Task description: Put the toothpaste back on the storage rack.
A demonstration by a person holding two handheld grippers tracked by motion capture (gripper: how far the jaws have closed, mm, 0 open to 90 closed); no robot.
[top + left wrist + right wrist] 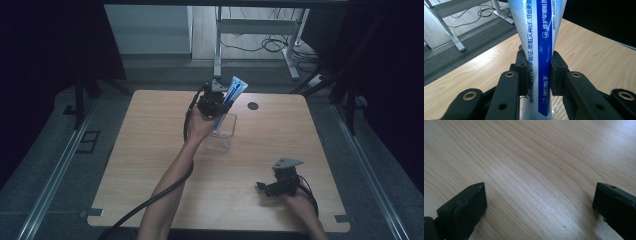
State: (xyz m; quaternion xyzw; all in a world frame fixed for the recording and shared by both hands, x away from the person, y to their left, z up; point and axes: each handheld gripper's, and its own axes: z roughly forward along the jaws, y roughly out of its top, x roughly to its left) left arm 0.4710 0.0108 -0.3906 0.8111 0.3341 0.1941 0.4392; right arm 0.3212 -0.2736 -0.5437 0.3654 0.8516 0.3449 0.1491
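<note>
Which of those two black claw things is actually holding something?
The left gripper, raised over the clear box, clamps a blue-and-white toothpaste tube. The right gripper is open above bare table.

Between the left gripper's (539, 75) matt black plastic jaws sits a tube (537, 40) of glossy, smooth plastic, white and blue. Below the right gripper's (540, 205) matt jaws lies the surface (529, 165), pale wood with fine grain and a soft sheen.

Both forearms are seen bare, no sleeves worn. Each hand-held gripper (left (223, 100), right (265, 187)) is built in black, topped by a grey three-cornered plate; brass-ringed screw holes are seen, and a black cable is trailed.
</note>
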